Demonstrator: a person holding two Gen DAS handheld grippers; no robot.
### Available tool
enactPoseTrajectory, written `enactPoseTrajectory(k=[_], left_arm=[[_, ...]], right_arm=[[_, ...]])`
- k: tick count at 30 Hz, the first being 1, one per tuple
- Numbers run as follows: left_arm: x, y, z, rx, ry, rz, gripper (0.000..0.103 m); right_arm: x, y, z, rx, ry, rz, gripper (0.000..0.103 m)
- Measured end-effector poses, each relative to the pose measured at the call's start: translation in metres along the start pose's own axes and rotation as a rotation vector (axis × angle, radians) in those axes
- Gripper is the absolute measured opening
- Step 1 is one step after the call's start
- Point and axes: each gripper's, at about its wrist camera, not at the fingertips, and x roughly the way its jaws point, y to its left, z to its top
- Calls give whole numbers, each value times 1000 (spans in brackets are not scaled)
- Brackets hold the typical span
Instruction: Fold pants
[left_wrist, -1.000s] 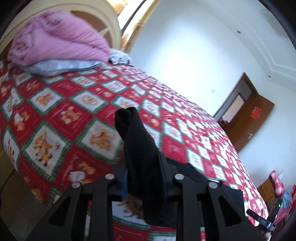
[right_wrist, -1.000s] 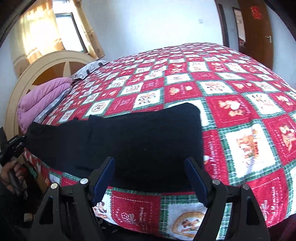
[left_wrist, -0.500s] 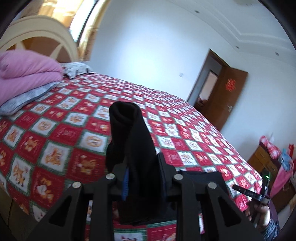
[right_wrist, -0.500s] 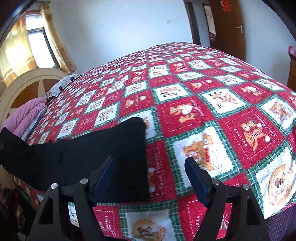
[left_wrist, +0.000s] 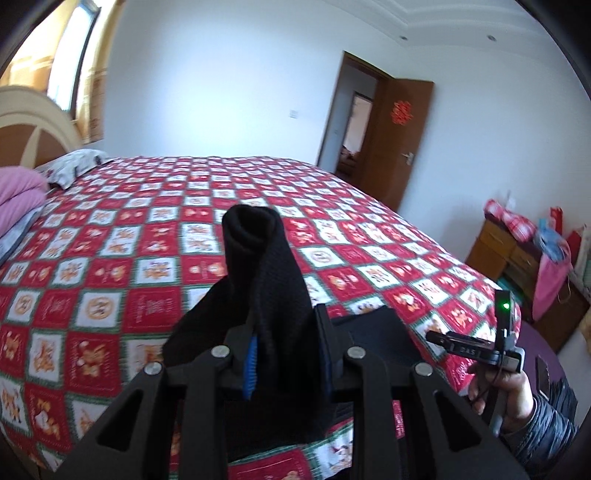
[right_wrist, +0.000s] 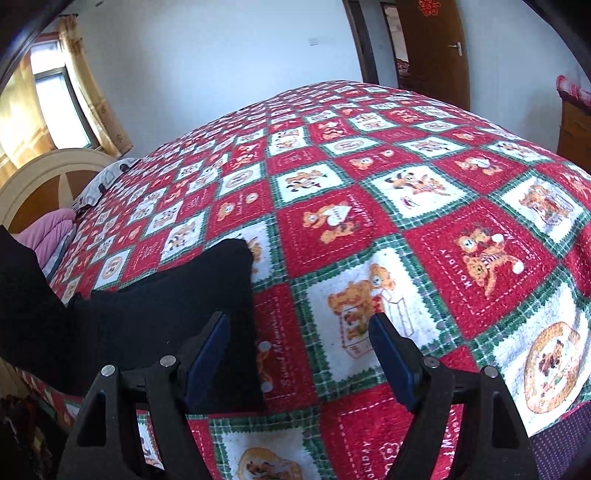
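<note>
Two grippers in view. Left gripper (left_wrist: 286, 350), lower centre of left wrist view: jaws nearly together, pinching bunched fold of black pants (left_wrist: 266, 273), cloth rising toward frame centre above bedspread (left_wrist: 110, 258). Right gripper (right_wrist: 299, 347), lower centre of right wrist view: jaws spread wide, nothing between pads (only quilt beneath). Rest of pants lies flat at lower left, near bed edge, just beside left finger (right_wrist: 207, 350). No containers discernible on bed.
</note>
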Motion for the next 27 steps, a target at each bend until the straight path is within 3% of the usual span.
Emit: enactPoseTrajectory(k=[6,10,21,27], left_arm=[[22,-30,11,63,24,-37,27],[50,-48,11,95,83,-68,27],[122,-102,-26,213,245,-118,27],[151,-121,-49,284,268,-101,29]], right_arm=[[2,-4,0,17,-2,0,79],[2,-7,0,28,-8,-5,79],[5,-20,0,80,-25,4,79],[-3,-24,0,125,-76,87,79]])
